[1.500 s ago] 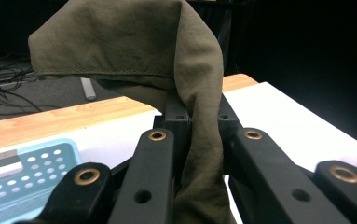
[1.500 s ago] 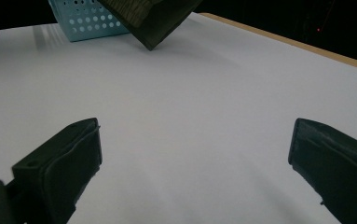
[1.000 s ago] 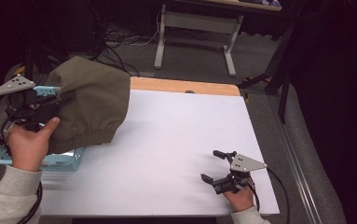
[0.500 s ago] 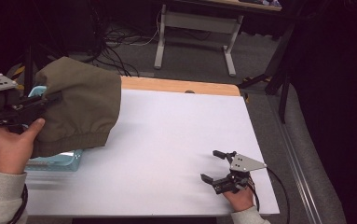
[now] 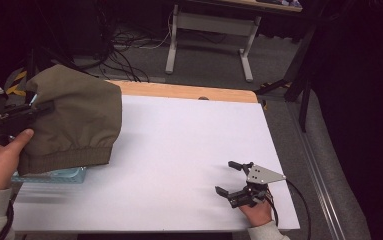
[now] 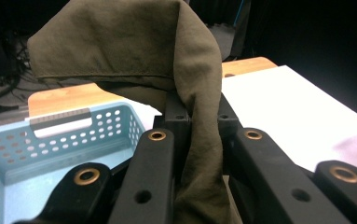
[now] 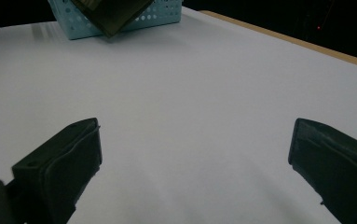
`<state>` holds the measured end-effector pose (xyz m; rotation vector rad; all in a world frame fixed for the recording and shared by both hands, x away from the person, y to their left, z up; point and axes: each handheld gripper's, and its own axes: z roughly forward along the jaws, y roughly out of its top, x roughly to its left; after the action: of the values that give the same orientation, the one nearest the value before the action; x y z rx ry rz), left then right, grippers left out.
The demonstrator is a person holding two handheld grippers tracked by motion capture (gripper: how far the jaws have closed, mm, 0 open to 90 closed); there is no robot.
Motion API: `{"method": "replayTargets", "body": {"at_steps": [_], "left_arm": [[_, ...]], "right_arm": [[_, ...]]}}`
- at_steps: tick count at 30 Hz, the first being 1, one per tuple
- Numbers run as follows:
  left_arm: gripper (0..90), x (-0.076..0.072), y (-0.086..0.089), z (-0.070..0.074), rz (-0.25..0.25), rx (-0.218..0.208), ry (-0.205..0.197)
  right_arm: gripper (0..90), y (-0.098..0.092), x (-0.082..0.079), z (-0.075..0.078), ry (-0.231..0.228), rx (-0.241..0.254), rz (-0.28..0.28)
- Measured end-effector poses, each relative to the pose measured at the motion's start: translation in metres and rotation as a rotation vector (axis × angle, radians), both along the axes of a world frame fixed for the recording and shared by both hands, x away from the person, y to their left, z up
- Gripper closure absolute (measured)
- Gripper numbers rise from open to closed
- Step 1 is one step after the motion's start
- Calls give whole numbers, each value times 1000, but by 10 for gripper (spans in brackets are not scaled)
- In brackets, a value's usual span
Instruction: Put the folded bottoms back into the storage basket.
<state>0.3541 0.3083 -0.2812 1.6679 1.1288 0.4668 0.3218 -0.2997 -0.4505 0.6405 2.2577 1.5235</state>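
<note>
- Left claw (image 6: 199, 116) clamped on an olive cloth (image 5: 74, 117), held up at the surface's (image 5: 179, 150) 9 o'clock edge, draped over a blue basket (image 6: 50, 140).
- Right claw (image 5: 231, 180) at 5 o'clock, jaws spread wide, holding nothing, low over the white top.

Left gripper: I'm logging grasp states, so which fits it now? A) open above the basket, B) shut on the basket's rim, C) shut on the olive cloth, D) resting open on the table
C: in the left gripper view the left gripper has its jaws pinching a fold of the olive cloth, held above the blue basket.
</note>
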Motion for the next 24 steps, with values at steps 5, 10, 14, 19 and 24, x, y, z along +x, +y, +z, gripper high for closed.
{"method": "replayTargets", "body": {"at_steps": [5, 10, 14, 19, 24], "left_arm": [[820, 1, 6, -1, 1, 3, 19], [820, 3, 14, -3, 9, 11, 48], [819, 6, 23, -7, 23, 12, 66], [819, 13, 34, -13, 47, 19, 97], [818, 18, 42, -20, 65, 24, 121]], "right_arm": [[31, 0, 0, 0, 0, 0, 0], [31, 0, 0, 0, 2, 1, -1], [31, 0, 0, 0, 3, 1, -2], [31, 0, 0, 0, 3, 0, -2], [31, 0, 0, 0, 3, 0, -3]]}}
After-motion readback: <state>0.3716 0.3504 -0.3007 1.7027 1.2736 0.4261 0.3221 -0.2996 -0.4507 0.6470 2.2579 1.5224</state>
